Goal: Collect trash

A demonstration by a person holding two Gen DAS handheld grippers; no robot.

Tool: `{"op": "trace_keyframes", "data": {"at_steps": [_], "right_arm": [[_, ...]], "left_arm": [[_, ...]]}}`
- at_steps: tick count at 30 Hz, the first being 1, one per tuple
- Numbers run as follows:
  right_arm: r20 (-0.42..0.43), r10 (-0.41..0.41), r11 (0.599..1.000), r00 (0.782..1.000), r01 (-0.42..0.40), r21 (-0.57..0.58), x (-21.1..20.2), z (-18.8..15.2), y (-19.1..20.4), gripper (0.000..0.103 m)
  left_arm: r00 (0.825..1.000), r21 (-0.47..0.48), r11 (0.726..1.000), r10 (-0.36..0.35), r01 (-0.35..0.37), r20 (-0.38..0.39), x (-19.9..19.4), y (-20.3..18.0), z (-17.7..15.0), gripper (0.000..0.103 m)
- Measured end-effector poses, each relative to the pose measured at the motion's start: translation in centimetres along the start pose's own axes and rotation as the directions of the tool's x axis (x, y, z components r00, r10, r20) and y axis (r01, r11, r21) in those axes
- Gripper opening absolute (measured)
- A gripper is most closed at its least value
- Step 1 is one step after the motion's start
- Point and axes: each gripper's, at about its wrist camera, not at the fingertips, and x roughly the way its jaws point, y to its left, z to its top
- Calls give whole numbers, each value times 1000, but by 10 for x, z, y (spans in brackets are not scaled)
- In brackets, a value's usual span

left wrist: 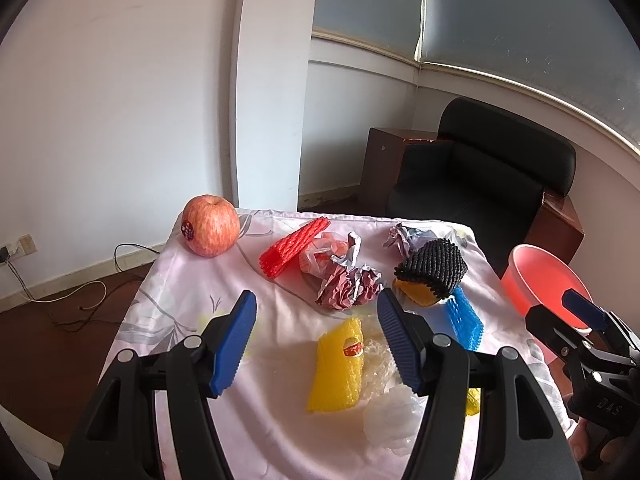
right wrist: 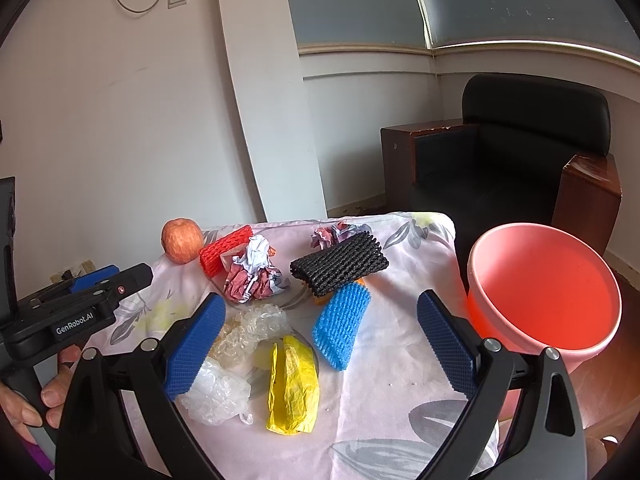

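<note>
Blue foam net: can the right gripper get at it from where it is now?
Probably yes. The blue foam net lies uncovered on the cloth, ahead between the open right gripper fingers; only its far end tucks under the black net.

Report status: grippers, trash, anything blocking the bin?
Left gripper and right gripper open, empty. Trash still on table: yellow foam net, blue foam net, crumpled paper. Red bin unobstructed.

The left claw [left wrist: 316, 340] hangs with its jaws spread above the cloth-covered bench [left wrist: 192, 292], over a yellow foam sleeve [left wrist: 336, 368] and clear plastic wrap [left wrist: 390, 408]. Beyond lie crumpled paper [left wrist: 348, 284], a red foam net [left wrist: 294, 252], a black net [left wrist: 434, 266] and an apple [left wrist: 210, 225].
</note>
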Motion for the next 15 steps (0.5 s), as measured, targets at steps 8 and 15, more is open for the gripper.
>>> {"op": "trace_keyframes", "data": {"at_steps": [8,15], "right_arm": [[-17,-12,1000,1000,12,12,-1,-5,-8,97],[-63,-3,1000,998,3,7,4,-15,-13,89]], "left_arm": [[997,-30,997,-75,74,-25,-2,13,0,62],[974,2,975,-221,221,-56,-12,8,-11,62]]}}
